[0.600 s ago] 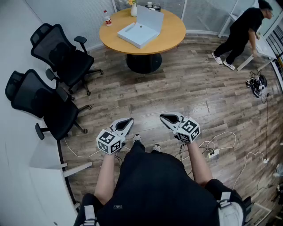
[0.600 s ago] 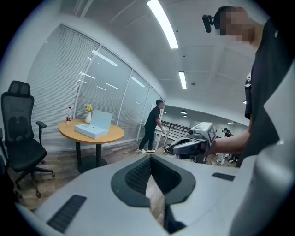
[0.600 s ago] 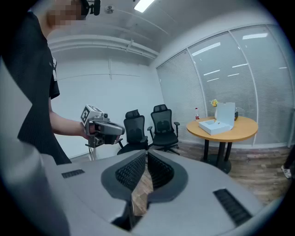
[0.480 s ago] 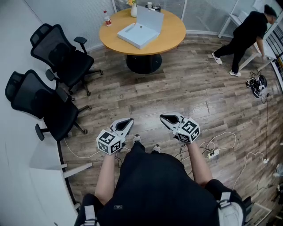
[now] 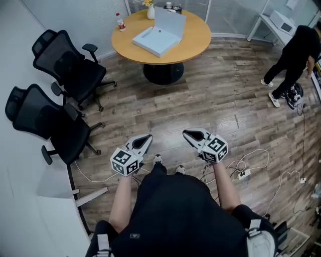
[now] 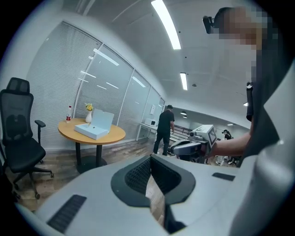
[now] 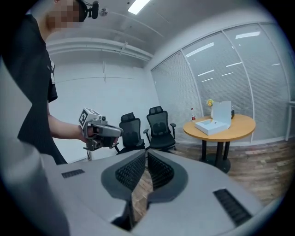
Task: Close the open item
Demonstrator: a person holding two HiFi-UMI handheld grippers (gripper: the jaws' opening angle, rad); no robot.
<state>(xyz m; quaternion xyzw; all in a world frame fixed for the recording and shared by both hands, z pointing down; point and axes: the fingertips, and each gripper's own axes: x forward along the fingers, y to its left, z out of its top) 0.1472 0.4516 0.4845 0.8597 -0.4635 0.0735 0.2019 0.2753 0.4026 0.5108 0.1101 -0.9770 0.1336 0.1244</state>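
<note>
An open white box [image 5: 159, 34] with its lid standing up lies on the round wooden table [image 5: 195, 40] across the room. It also shows in the left gripper view as the box [image 6: 94, 129] and in the right gripper view as the box [image 7: 213, 124]. My left gripper [image 5: 146, 138] and right gripper [image 5: 189, 134] hover side by side over the wood floor, just ahead of my body and far from the table. Both are shut with nothing between their jaws. Each gripper view shows its own jaws together, left gripper [image 6: 150, 159] and right gripper [image 7: 146, 154].
Two black office chairs [image 5: 70, 65] [image 5: 42, 118] stand along the left wall. A bottle [image 5: 120, 21] and a vase [image 5: 151, 11] sit on the table. A person [image 5: 296, 55] walks at the far right. Cables and a power strip [image 5: 243, 173] lie near my feet.
The person at the back right has straightened up and walked further right. Both grippers stay where they were, still shut.
</note>
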